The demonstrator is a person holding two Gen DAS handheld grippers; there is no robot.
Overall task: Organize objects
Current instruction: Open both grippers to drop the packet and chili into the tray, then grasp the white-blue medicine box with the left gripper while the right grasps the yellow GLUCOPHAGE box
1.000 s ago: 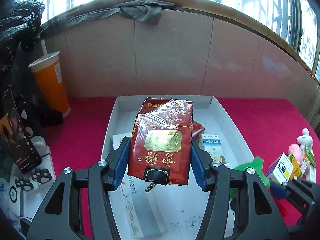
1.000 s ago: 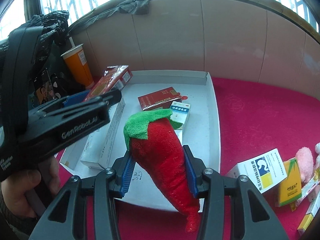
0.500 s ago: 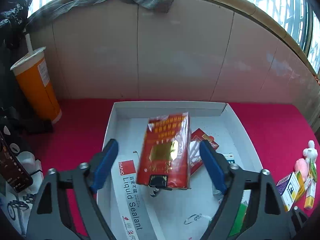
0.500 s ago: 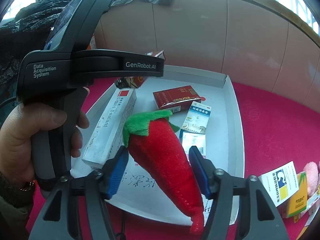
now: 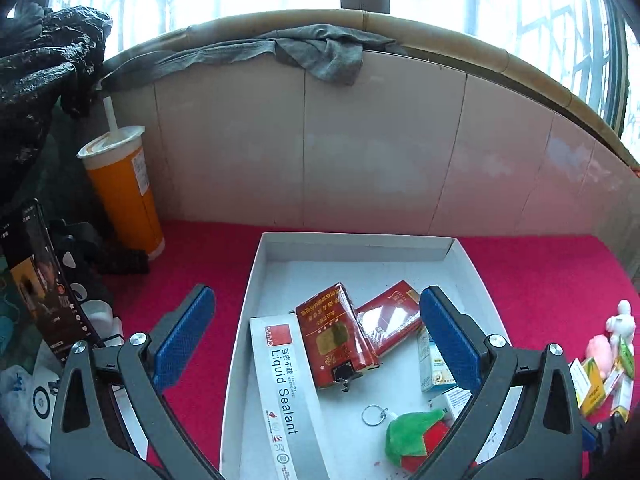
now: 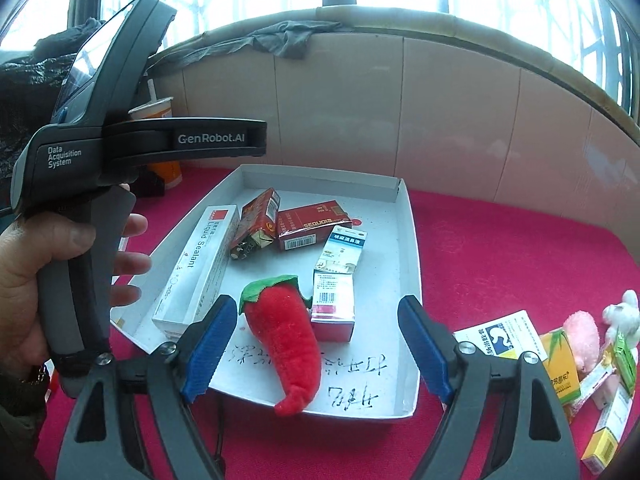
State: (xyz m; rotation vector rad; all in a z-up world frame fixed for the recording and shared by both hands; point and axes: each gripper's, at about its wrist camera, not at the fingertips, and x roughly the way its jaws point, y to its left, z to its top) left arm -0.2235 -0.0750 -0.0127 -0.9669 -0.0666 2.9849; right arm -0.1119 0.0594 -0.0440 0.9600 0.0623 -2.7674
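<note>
Looking into the shallow white cardboard tray [image 6: 404,216], I count 1 long white Liquid Sealant box [image 6: 200,268], 2 dark red cigarette packs [image 6: 312,226], 2 small medicine cartons [image 6: 334,300] and the red plush chilli with green leaves [image 6: 288,332]. My left gripper [image 5: 316,336] and right gripper [image 6: 316,348] are both opening wide, pads touching nothing, the chilli lying loose between the right pads. Beside the tray on the red cloth [image 6: 520,264] sit more small boxes and plush toys [image 6: 580,336], an orange paper cup with a straw [image 5: 120,192] at the far left.

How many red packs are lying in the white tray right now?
2. The foil-wrapped red pack leans beside the Liquid Sealant box; the red Sequoia pack lies just right of it. None looks hidden in the white tray.
</note>
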